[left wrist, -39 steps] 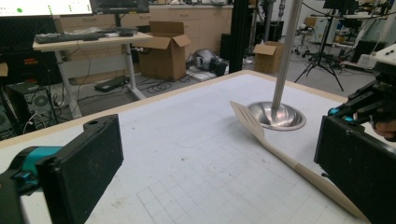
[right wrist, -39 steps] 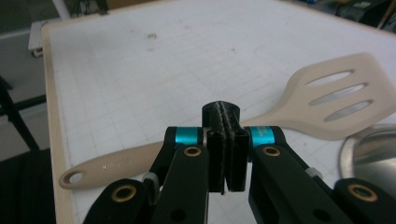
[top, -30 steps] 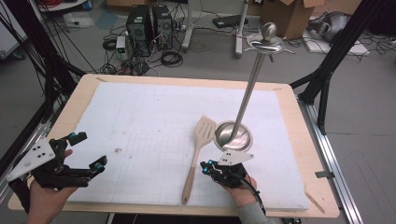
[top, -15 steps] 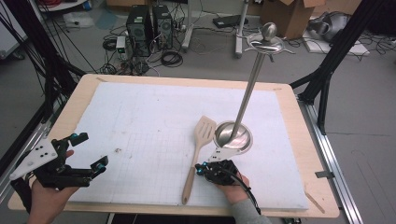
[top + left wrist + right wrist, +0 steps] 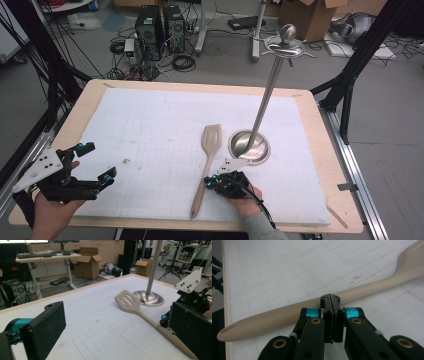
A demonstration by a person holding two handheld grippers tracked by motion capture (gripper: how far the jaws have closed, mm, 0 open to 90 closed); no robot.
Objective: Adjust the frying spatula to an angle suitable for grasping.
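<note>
A beige slotted spatula [image 5: 211, 140] lies on the white gridded mat [image 5: 160, 125], handle toward the front edge. My right gripper [image 5: 207, 183] is shut, its jaws pressed together with nothing between them. Their tips sit right at the side of the spatula's handle [image 5: 274, 316], as the right gripper view [image 5: 330, 298] shows; I cannot tell if they touch it. My left gripper [image 5: 97, 161] hovers open over the mat's front left corner. In the left gripper view the spatula [image 5: 130, 303] lies ahead between its wide jaws [image 5: 117, 332], with the right gripper [image 5: 192, 301] beyond.
A tall steel stand [image 5: 270, 85] rises from a round base [image 5: 249, 146] just right of the spatula's head. The mat lies on a wooden tabletop [image 5: 320, 150]. Computers, cables and boxes sit on the floor beyond the table.
My right gripper has slid left and slightly down, up to the spatula's handle. The left gripper and the spatula have stayed in place.
</note>
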